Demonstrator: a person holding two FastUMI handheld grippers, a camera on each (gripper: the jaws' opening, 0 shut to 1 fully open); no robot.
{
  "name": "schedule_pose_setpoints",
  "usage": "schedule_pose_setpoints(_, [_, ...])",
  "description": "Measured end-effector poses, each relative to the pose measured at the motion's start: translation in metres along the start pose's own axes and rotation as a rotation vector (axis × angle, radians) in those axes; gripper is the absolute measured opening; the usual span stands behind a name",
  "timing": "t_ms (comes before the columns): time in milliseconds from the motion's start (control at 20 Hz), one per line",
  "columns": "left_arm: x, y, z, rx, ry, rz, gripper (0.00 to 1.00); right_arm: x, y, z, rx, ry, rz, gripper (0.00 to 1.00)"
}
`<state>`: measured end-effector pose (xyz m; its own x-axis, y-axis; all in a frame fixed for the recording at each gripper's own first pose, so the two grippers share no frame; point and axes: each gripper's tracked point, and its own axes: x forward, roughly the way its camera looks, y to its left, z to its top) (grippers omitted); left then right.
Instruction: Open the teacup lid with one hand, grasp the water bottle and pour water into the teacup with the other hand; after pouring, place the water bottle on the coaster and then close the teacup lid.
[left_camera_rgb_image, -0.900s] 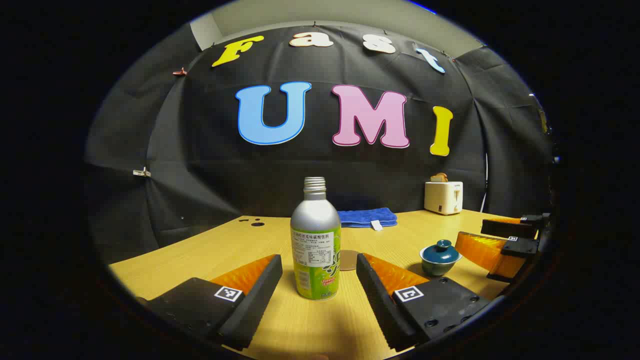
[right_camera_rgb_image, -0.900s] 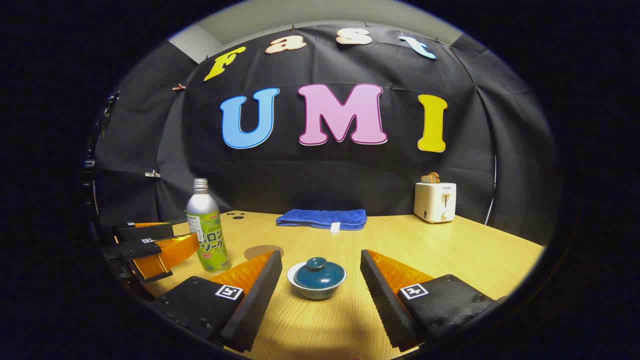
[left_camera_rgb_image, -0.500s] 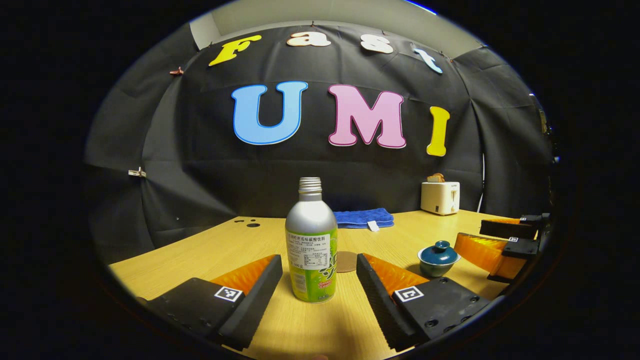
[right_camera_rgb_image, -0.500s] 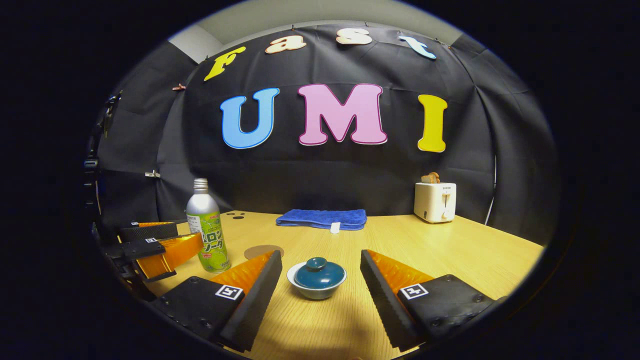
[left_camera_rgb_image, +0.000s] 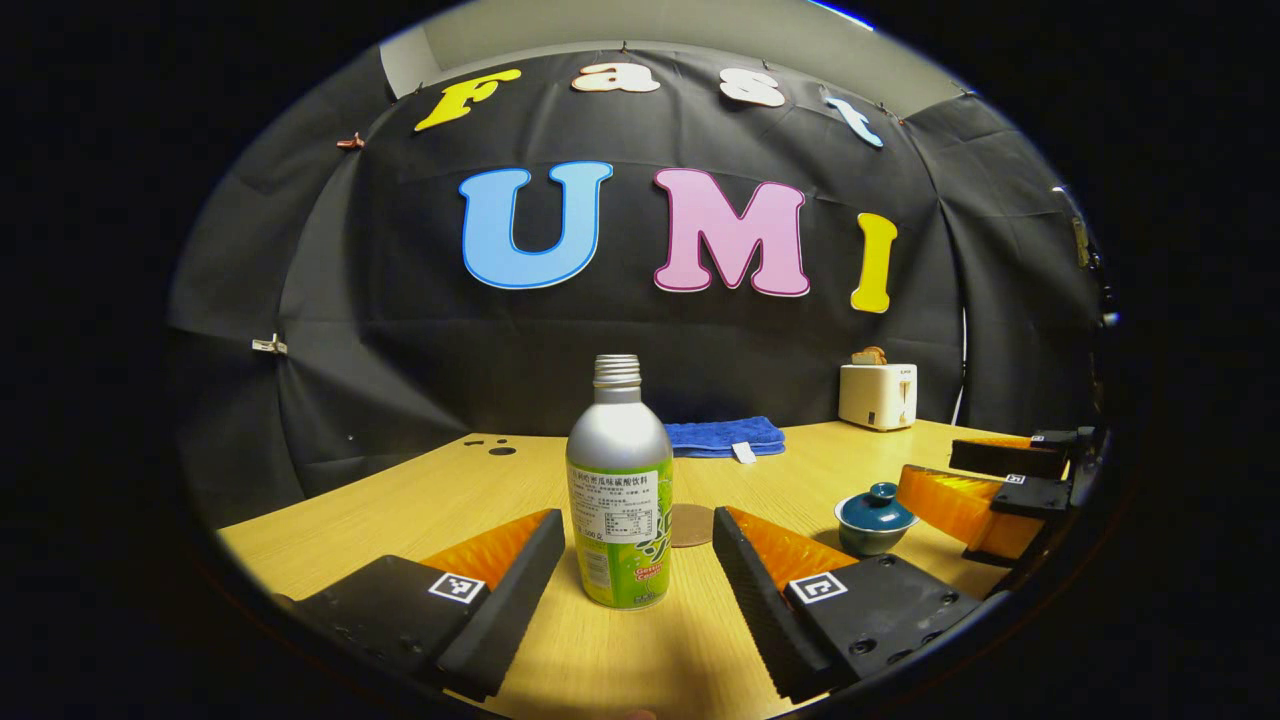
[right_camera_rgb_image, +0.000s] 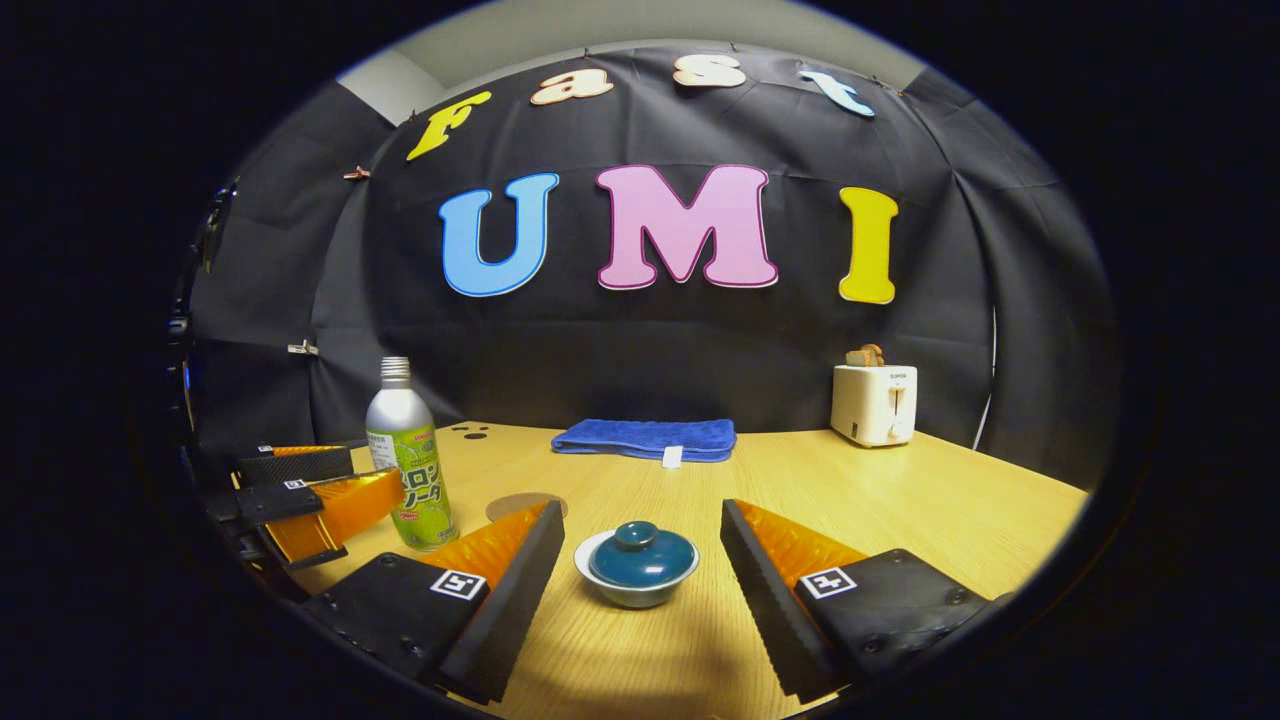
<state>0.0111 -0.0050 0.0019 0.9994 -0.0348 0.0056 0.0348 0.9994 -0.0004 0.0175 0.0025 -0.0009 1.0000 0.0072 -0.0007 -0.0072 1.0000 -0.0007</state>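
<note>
The left hand-held gripper is wide open, with the water bottle standing upright on the bench between its fingers, not touched. The right hand-held gripper is also open around the teacup, whose lid is on. The coaster lies just behind the bottle.

On the table, the water bottle stands upright left of the lidded teacup, the coaster between them; towel and toaster sit along the far edge.
</note>
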Motion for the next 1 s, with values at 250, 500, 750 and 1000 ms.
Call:
schedule_pose_setpoints(250, [0.000,-0.001,-0.002,0.000,-0.001,0.000,0.95,0.023,-0.002,-0.003,0.001,0.015,0.016,0.98])
schedule_pose_setpoints(500, [0.001,0.000,-0.001,0.000,-0.001,0.000,0.95,0.042,0.001,-0.025,-0.007,0.144,0.041,0.98])
schedule_pose_setpoints(750, [0.000,0.000,-0.001,-0.001,-0.002,0.000,0.95,0.053,0.005,-0.044,-0.016,0.276,0.075,0.89])
schedule_pose_setpoints(1000, [0.000,0.000,0.000,-0.001,-0.001,0.000,0.95,0.054,0.004,-0.044,-0.019,0.272,0.074,0.74])
